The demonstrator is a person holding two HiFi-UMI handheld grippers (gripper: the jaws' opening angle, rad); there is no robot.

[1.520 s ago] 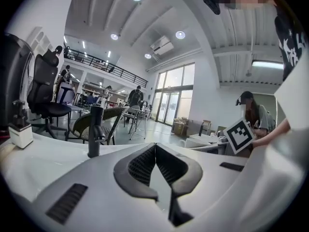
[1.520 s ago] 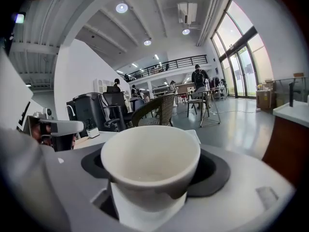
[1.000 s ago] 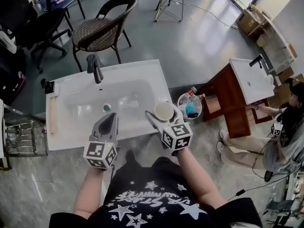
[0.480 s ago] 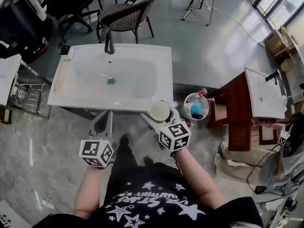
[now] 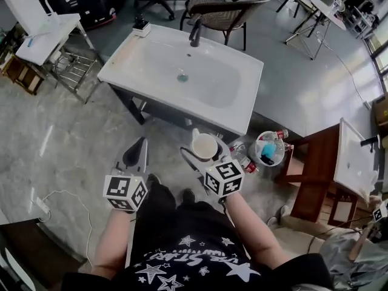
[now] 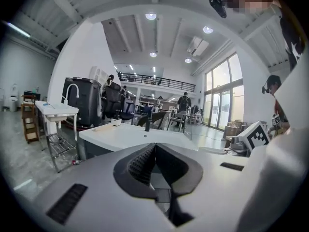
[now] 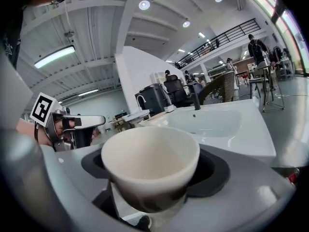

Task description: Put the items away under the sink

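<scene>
A cream-white cup (image 5: 205, 145) (image 7: 150, 164) is held upright between the jaws of my right gripper (image 5: 204, 147) (image 7: 152, 178), which is shut on it in front of the sink. The white sink (image 5: 182, 74) (image 7: 207, 122) with a dark tap (image 5: 195, 31) stands on dark legs beyond both grippers. My left gripper (image 5: 137, 153) (image 6: 153, 161) is shut with its jaws pressed together and holds nothing. It hovers over the floor to the left of the cup. The space under the sink shows only as a dark frame.
A clear bin with bottles (image 5: 268, 148) stands on the floor right of the sink, next to a brown wooden cabinet (image 5: 312, 174). A wicker chair (image 5: 225, 12) is behind the sink. A metal rack (image 5: 71, 70) and another small basin (image 5: 47, 34) stand at the left.
I have backed away from the sink; both grippers now hang over the floor in front of it instead of over the basin. The cup stays in the right gripper.
</scene>
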